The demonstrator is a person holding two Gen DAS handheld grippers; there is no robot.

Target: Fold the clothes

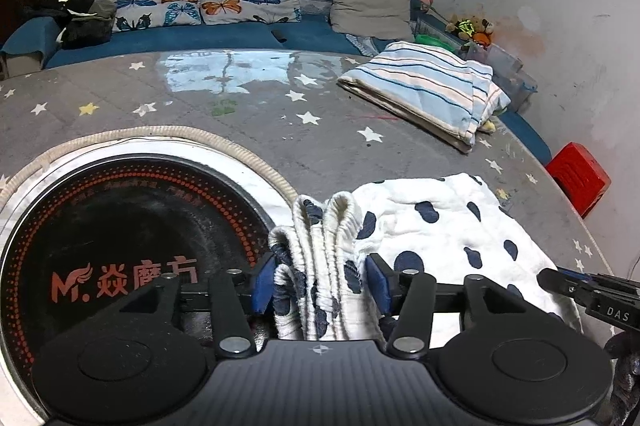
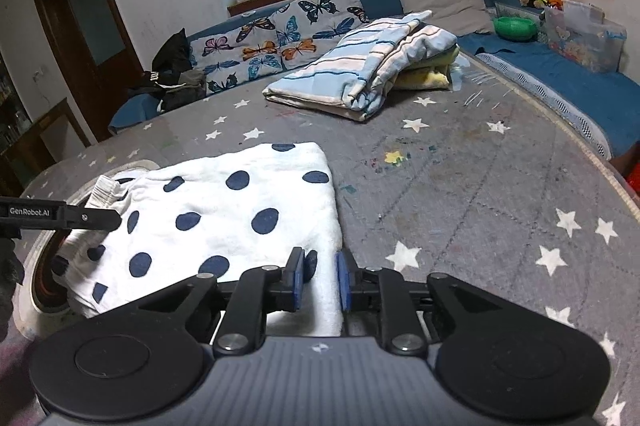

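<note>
Spotted garment [image 2: 224, 210]: waistband between left fingers [image 1: 262, 284], parted; edge between right fingers [image 2: 343, 280], narrowly apart.

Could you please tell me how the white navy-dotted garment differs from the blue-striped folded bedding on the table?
The white navy-dotted garment lies near the front edge, partly over a round black cooktop; the blue-striped folded bedding sits far back. The garment lies between both grippers' fingers; the bedding is untouched. The garment lies thin; the bedding is bulkier. Both rest folded on the grey star-printed tablecloth.
</note>
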